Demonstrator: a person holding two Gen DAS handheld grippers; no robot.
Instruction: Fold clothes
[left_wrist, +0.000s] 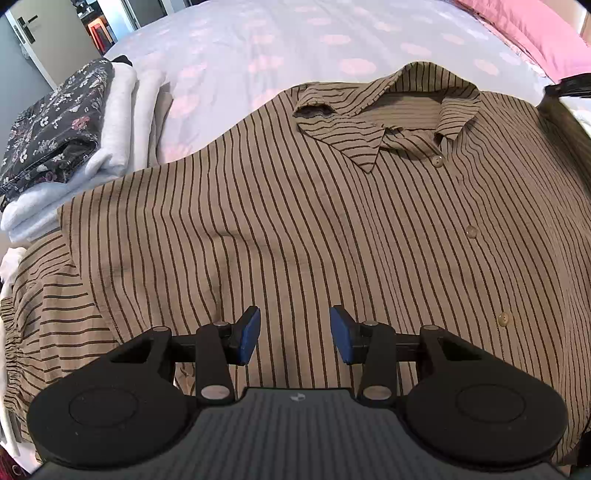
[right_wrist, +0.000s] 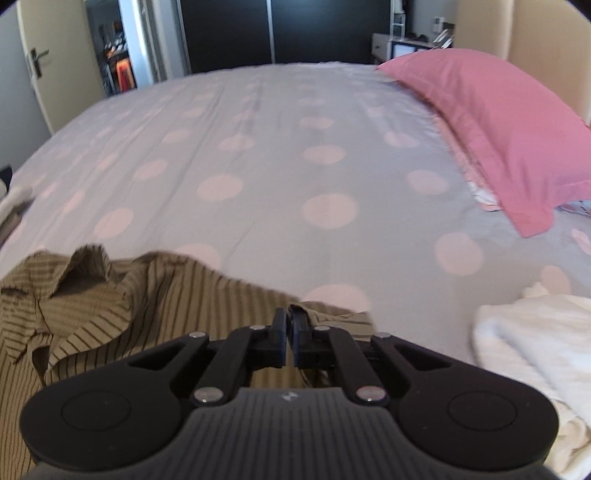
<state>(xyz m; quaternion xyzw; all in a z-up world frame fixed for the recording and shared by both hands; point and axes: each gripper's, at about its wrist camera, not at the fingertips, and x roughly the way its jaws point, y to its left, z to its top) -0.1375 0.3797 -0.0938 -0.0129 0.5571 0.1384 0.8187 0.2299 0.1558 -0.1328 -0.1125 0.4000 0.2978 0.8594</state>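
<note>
A brown striped shirt (left_wrist: 332, 206) lies spread, collar up, on the dotted bed (right_wrist: 295, 166), beside a stack of folded clothes (left_wrist: 62, 147). The right hand-held gripper (right_wrist: 289, 332) has its jaws pinched together on the shirt's right edge, and a fold of fabric rises between the pads. The left hand-held gripper (left_wrist: 293, 334) hovers half open over the shirt's lower front, holding nothing. To fold cleanly, the pinched edge should probably travel across toward the button line, kept low and taut, while the left one could pin the body so the stripes stay straight.
</note>
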